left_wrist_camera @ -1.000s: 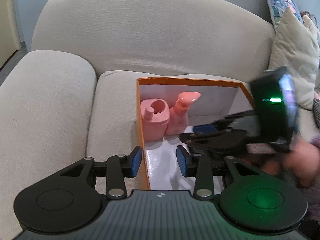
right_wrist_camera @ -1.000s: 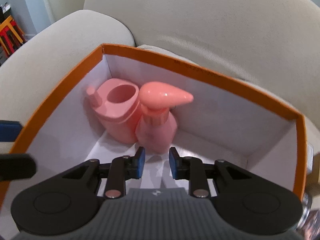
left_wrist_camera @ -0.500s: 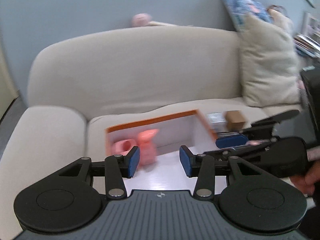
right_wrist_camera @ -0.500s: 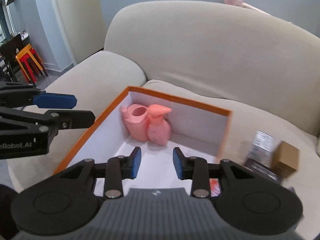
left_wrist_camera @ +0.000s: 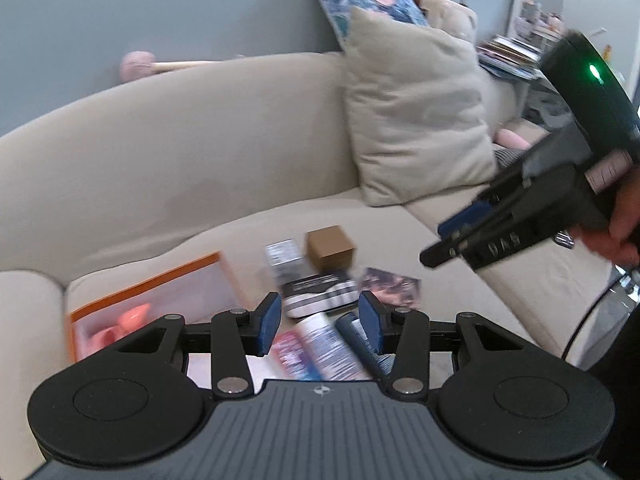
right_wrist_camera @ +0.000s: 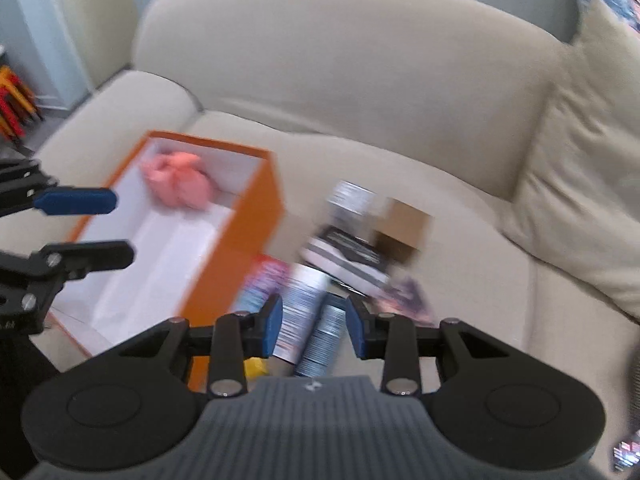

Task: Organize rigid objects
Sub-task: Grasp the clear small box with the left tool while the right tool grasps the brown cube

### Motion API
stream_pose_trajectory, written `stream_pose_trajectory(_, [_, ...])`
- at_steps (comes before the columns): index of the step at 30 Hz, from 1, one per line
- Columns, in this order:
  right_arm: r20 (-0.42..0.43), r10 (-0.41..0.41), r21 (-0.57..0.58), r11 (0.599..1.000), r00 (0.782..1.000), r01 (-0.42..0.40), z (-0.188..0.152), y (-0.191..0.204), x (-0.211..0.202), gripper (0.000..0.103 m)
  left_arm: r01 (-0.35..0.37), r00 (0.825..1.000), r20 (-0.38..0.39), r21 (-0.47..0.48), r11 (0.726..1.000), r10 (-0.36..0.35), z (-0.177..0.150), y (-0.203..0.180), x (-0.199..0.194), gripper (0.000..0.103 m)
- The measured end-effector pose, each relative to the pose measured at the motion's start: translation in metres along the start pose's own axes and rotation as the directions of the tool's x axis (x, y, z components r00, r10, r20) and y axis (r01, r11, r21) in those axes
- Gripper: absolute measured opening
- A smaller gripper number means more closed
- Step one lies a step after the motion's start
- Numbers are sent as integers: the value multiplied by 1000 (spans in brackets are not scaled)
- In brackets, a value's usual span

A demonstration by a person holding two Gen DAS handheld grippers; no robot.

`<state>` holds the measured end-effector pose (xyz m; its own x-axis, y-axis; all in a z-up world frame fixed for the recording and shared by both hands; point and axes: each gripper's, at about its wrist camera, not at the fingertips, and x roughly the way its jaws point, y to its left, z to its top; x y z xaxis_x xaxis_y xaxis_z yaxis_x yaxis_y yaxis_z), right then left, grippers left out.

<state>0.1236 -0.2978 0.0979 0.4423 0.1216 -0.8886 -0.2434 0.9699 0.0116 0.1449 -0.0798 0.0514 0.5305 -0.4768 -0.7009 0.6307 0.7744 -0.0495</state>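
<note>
An orange box with a white inside (right_wrist_camera: 240, 236) sits on the beige sofa seat; it also shows in the left wrist view (left_wrist_camera: 152, 284). Two pink bottles (right_wrist_camera: 180, 180) stand at its far end. Right of the box lies a blurred pile: a brown cardboard cube (left_wrist_camera: 330, 248), a black and white striped box (left_wrist_camera: 320, 296), a white tube (right_wrist_camera: 300, 304), a silver can (right_wrist_camera: 326, 332) and flat packets. My left gripper (left_wrist_camera: 319, 322) is open and empty above the pile. My right gripper (right_wrist_camera: 315, 330) is open and empty above the tube and can.
A cream cushion (left_wrist_camera: 412, 120) leans on the sofa back at the right, with a patterned pillow (left_wrist_camera: 368, 0) behind it. The sofa armrest (right_wrist_camera: 120, 112) rises left of the box. Stacked papers (left_wrist_camera: 516, 52) lie beyond the sofa's right end.
Both grippers have pulled back out of the orange box and swung right over the pile of loose objects. Both stay open and empty.
</note>
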Motion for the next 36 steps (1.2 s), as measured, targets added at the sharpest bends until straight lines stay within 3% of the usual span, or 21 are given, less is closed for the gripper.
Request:
stream_pose_trajectory(3, [-49, -32, -1, 999, 998, 32, 10, -26, 3, 42, 13, 1000, -15, 75, 997, -12, 12, -9, 26, 51])
stream_pose_trajectory(5, [-57, -25, 28, 999, 998, 27, 17, -41, 14, 44, 21, 998, -54, 103, 994, -16, 20, -11, 50, 59])
stream_pose_trajectory(8, [-59, -4, 93, 996, 998, 9, 26, -58, 49, 52, 10, 992, -129, 66, 998, -1, 31, -1, 90, 66])
stream_pose_trajectory(11, [-47, 25, 202, 979, 999, -15, 37, -75, 87, 54, -24, 984, -176, -15, 1000, 21, 43, 21, 129, 67])
stream_pose_trajectory(16, [-18, 15, 416, 909, 1000, -7, 51, -99, 137, 54, -58, 963, -270, -188, 980, 5, 62, 58, 187, 67])
stream_pose_trajectory(22, [16, 25, 602, 798, 1000, -30, 53, -116, 159, 56, -141, 923, -380, -179, 974, 64, 65, 60, 240, 68])
stream_pose_trajectory(24, [6, 14, 598, 801, 1000, -15, 55, -114, 163, 56, -150, 911, -407, -169, 974, 69, 62, 59, 253, 68])
stream_pose_trajectory(28, [-4, -43, 567, 823, 999, 38, 60, -111, 173, 56, -153, 911, -408, -192, 970, 63, 62, 62, 270, 68])
stream_pose_trajectory(36, [-17, -10, 581, 814, 1000, 18, 59, -111, 189, 56, -163, 889, -453, -173, 971, 69, 60, 57, 295, 62])
